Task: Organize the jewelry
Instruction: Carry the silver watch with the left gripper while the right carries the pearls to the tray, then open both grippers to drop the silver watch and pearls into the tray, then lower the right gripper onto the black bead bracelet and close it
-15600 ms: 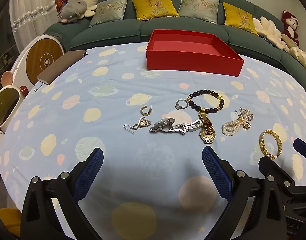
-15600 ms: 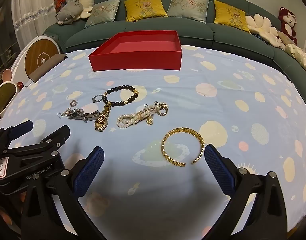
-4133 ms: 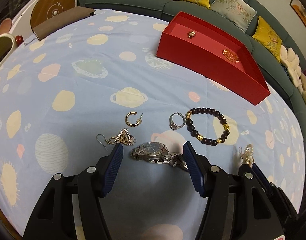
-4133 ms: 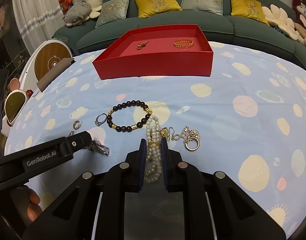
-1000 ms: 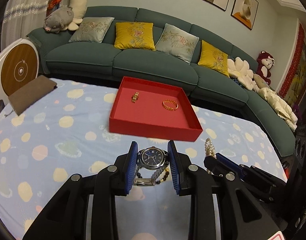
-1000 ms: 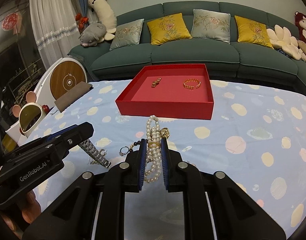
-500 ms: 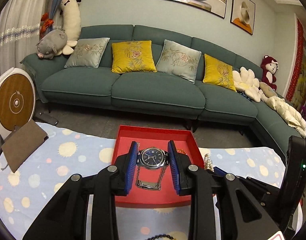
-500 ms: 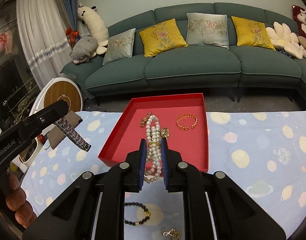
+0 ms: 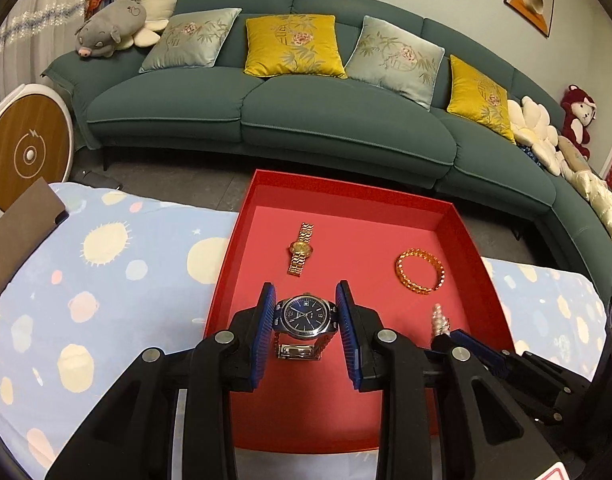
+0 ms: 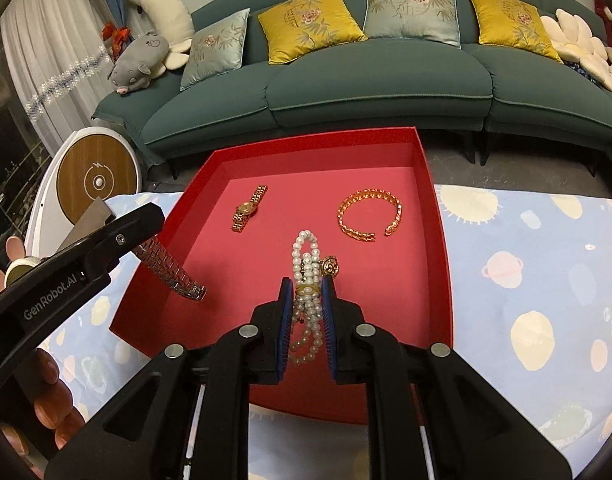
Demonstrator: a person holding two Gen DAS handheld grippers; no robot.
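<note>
My left gripper (image 9: 306, 312) is shut on a silver watch with a blue dial (image 9: 305, 317), held above the near part of the red tray (image 9: 466, 236). Its steel band (image 10: 168, 270) hangs below the left gripper (image 10: 146, 220) in the right wrist view. My right gripper (image 10: 307, 294) is shut on a white pearl bracelet with a gold charm (image 10: 308, 258), above the red tray (image 10: 436, 216). A gold watch (image 9: 301, 249) (image 10: 248, 209) and a gold bangle (image 9: 420, 272) (image 10: 368, 214) lie inside the tray.
The tray sits on a table with a pale blue planet-print cloth (image 9: 106, 264). A green sofa with yellow and grey cushions (image 9: 306, 92) stands behind. A round wooden-faced device (image 9: 24, 156) and a brown pouch (image 9: 14, 232) are at the left.
Both grippers have moved forward and lower over the red tray with their loads. The tray now fills the middle of both views.
</note>
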